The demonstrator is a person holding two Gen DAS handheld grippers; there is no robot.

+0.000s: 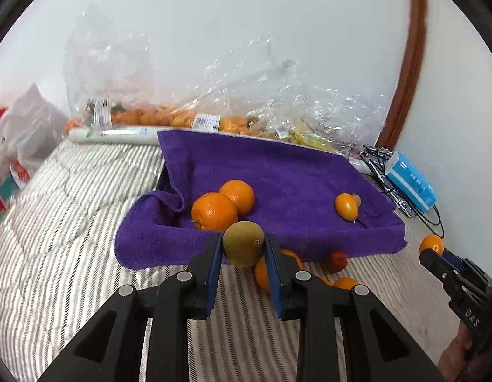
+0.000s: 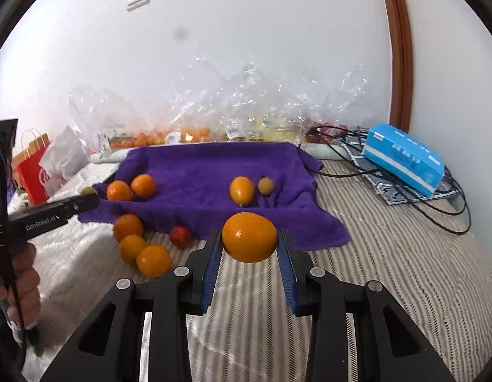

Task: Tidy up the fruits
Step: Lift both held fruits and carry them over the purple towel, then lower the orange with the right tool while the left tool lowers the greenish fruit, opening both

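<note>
My left gripper (image 1: 243, 246) is shut on a green-brown round fruit (image 1: 243, 243), held just before the near edge of the purple towel-lined tray (image 1: 293, 172). Two oranges (image 1: 214, 210) lie in the tray's left part, and an orange kumquat-like fruit (image 1: 346, 207) with a small green one behind it lies at its right. My right gripper (image 2: 249, 242) is shut on an orange oval fruit (image 2: 249, 237), above the striped bedding before the tray (image 2: 214, 165). Three oranges (image 2: 131, 238) and a small red fruit (image 2: 180, 236) lie on the bedding by the tray's near edge.
Clear plastic bags of fruit (image 2: 188, 117) line the wall behind the tray. A blue tissue box (image 2: 403, 157) and black cables (image 2: 436, 203) lie at the right. A red paper bag (image 2: 32, 168) and white bag stand at the left. A white roll (image 1: 112, 133) lies behind the tray.
</note>
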